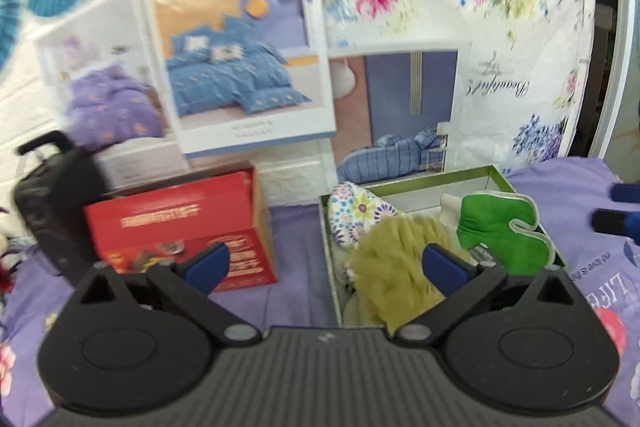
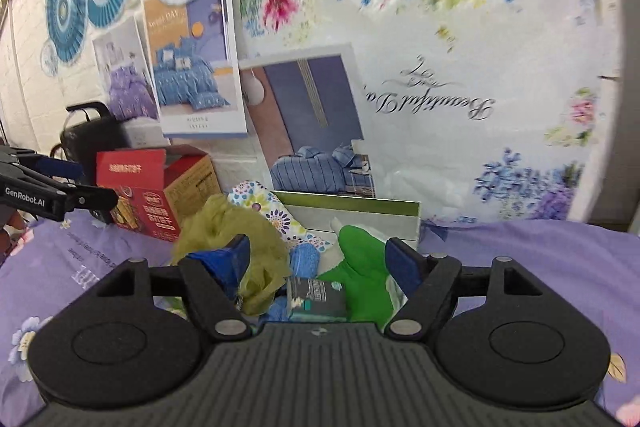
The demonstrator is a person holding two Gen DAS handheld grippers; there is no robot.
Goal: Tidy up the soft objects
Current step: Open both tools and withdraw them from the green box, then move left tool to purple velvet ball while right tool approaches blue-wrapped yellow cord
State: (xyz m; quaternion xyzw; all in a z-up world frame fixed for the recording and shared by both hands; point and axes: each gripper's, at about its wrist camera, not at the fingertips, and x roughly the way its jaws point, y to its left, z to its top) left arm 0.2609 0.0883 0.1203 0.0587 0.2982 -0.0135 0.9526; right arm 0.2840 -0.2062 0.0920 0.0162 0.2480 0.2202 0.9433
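A shallow green-rimmed box [image 1: 420, 179] lies on the purple bedspread and holds soft items. Among them are an olive fluffy piece [image 1: 394, 269], a green plush shape [image 1: 500, 233] and a floral cloth [image 1: 356, 215]. My left gripper [image 1: 326, 263] stands wide open over the box's left edge, its right pad in front of the olive fluff, gripping nothing. My right gripper [image 2: 318, 263] is open above the box [image 2: 348, 205]. The olive fluff [image 2: 236, 227], a blue cloth [image 2: 306, 261], a dark tagged pack [image 2: 316, 295] and the green plush [image 2: 360, 267] lie between its fingers, unsqueezed.
A red carton [image 1: 180, 231] stands left of the box, with a black case [image 1: 56, 195] behind it. Bedding posters and a floral plastic sheet cover the wall close behind. The left gripper's fingers [image 2: 60, 187] reach in at the right wrist view's left edge.
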